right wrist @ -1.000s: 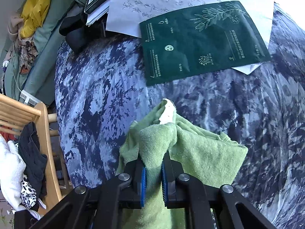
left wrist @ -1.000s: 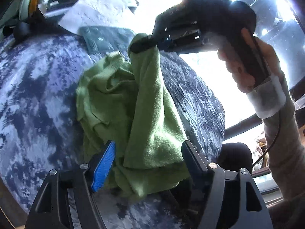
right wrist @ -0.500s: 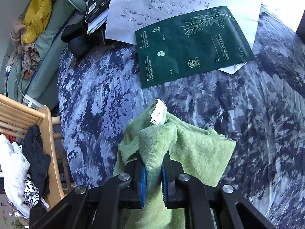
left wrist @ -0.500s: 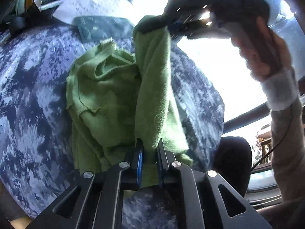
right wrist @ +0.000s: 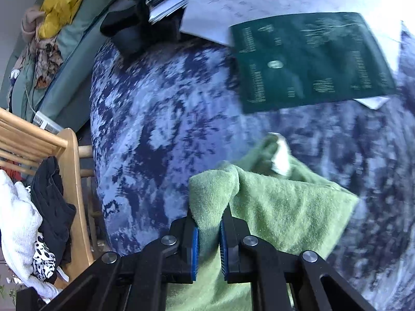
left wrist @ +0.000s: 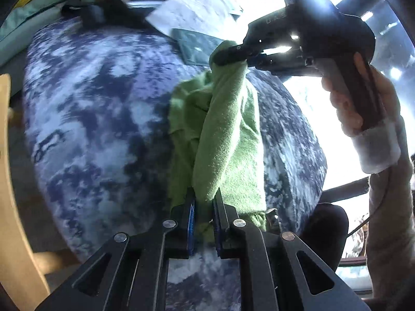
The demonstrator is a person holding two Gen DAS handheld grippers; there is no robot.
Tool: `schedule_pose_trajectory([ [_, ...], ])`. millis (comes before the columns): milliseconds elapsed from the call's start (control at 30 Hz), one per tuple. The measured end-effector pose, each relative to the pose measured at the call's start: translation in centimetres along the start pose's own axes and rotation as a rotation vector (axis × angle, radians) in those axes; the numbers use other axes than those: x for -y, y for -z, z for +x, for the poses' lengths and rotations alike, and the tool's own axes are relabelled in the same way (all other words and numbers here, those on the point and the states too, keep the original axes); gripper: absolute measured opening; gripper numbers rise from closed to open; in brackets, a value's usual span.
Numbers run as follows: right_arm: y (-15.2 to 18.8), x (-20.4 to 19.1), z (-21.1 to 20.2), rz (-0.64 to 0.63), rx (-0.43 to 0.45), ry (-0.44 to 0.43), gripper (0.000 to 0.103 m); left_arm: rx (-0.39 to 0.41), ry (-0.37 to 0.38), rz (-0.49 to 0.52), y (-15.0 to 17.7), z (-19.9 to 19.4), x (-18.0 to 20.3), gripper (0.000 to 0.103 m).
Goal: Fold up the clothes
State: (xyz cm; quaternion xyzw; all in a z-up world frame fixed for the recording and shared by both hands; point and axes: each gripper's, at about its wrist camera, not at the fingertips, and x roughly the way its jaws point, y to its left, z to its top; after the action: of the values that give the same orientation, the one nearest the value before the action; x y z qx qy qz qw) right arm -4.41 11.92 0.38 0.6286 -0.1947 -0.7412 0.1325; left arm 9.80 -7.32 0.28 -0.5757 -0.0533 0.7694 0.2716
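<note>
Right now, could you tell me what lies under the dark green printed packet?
A white sheet of paper lies under the dark green printed packet, on the blue mottled bedcover. Whatever else lies beneath is covered.

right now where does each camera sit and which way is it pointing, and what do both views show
Left wrist: sits on the left gripper, looking along its fingers over the patterned table; it sees the green cloth clamped in its own jaws, plus the right gripper and the hand holding it.
Right wrist: sits on the right gripper, looking down across the table toward the dark green packet and wooden chair; only its own fingers show.
Shared: the cloth, the table, the packet.
</note>
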Motion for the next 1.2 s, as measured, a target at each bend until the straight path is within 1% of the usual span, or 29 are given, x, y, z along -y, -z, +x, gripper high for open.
schedule_pose_trajectory([
  [133, -0.9, -1.5, 2.9, -0.016, -0.043, 0.029, 0.011, -0.04, -0.036, -0.033, 0.1, 1.6, -1.3, 0.012],
  [200, -1.3, -1.8, 4.5, -0.012, -0.063, 0.042, 0.015, -0.05, -0.053, -0.043, 0.1, 2.3, -1.7, 0.012],
  [233, -1.5, -1.8, 5.2, -0.003, -0.07, 0.044, 0.021, -0.052, -0.063, -0.05, 0.0, 2.6, -1.8, 0.012],
  [267, -1.7, -1.8, 5.6, 0.0, -0.073, 0.045, 0.03, -0.053, -0.072, -0.056, 0.0, 2.9, -1.9, 0.012],
  [300, -1.8, -1.7, 5.9, 0.004, -0.074, 0.047, 0.034, -0.059, -0.086, -0.057, -0.1, 3.2, -2.0, 0.012],
  [333, -1.9, -1.7, 6.0, 0.009, -0.071, 0.048, 0.042, -0.065, -0.094, -0.06, -0.1, 3.5, -2.1, 0.012],
  [367, -1.9, -1.8, 5.9, 0.01, -0.069, 0.041, 0.043, -0.072, -0.101, -0.064, -0.2, 3.8, -2.2, 0.012],
  [467, -2.0, -2.2, 5.0, -0.002, -0.058, 0.022, 0.044, -0.084, -0.128, -0.071, -0.4, 4.4, -2.3, 0.013],
  [533, -1.9, -2.5, 4.1, -0.017, -0.043, 0.037, 0.045, -0.086, -0.148, -0.083, -0.5, 4.5, -2.3, 0.019],
  [600, -1.7, -2.6, 3.0, -0.037, -0.028, 0.053, 0.045, -0.078, -0.162, -0.103, -0.6, 4.3, -2.4, 0.029],
  [700, -0.3, -2.4, 1.2, -0.073, -0.016, 0.071, 0.045, -0.049, -0.223, -0.139, -0.5, 3.4, -2.8, 0.039],
  [800, 1.7, -1.6, 0.0, -0.105, -0.02, 0.09, 0.045, -0.025, -0.252, -0.156, -0.2, 2.5, -2.6, 0.04],
  [867, 3.4, -0.5, -0.7, -0.106, -0.024, 0.075, 0.045, -0.014, -0.273, -0.152, 0.1, 1.9, -1.9, 0.041],
  [933, 5.3, 0.4, -1.0, -0.107, -0.031, 0.054, 0.045, -0.003, -0.29, -0.124, 0.4, 1.5, -0.6, 0.042],
  [1100, 9.8, 2.4, -2.0, -0.104, -0.021, 0.027, 0.045, 0.02, -0.332, -0.044, 0.7, 0.9, 2.4, 0.055],
  [1200, 12.1, 3.8, -2.6, -0.089, -0.007, 0.005, 0.045, 0.022, -0.337, -0.005, 0.9, 1.0, 4.1, 0.058],
])
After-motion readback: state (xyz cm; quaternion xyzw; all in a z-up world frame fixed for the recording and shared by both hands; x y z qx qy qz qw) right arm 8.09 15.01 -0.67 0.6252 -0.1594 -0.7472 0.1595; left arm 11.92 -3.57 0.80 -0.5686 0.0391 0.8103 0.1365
